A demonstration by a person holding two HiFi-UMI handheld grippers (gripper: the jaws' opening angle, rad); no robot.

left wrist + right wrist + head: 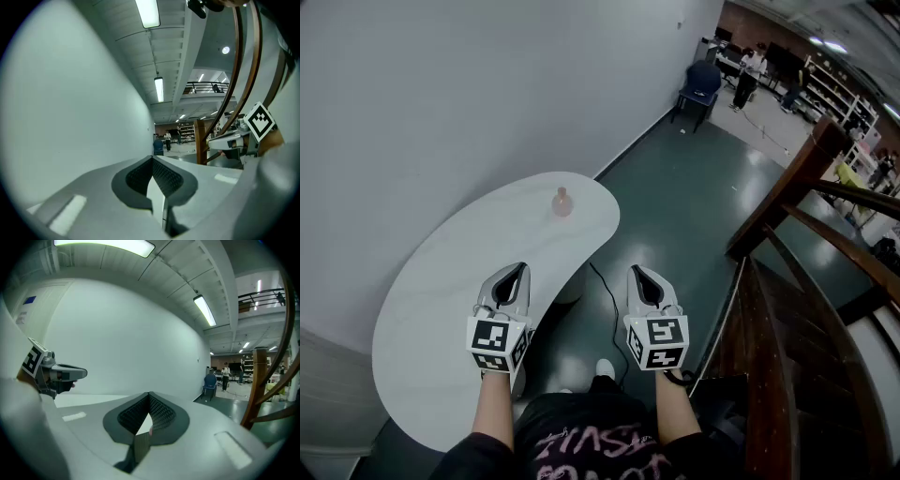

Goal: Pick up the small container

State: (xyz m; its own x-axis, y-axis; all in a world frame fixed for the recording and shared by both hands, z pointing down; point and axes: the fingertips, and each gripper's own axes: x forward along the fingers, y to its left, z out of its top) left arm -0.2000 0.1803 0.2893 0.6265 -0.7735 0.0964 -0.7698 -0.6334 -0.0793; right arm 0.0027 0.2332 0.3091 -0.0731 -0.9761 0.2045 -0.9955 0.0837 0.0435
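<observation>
Your left hand-held gripper (521,267) and right hand-held gripper (636,270) are both closed, empty; one small container (562,202) stands apart on one desk (431,309).

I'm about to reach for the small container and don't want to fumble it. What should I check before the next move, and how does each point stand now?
1. Small container standing on the white table: ok.
2. Nothing else close around the container: ok.
3. Left tongs open for a grasp: not ok, closed and empty.
4. Right tongs open: not ok, closed and empty.
5. Tongs close to the container: not ok. Both are short of it, and the right tongs is past the table's edge, over the floor.
6. Container's lid in place: cannot tell, too small.
</observation>
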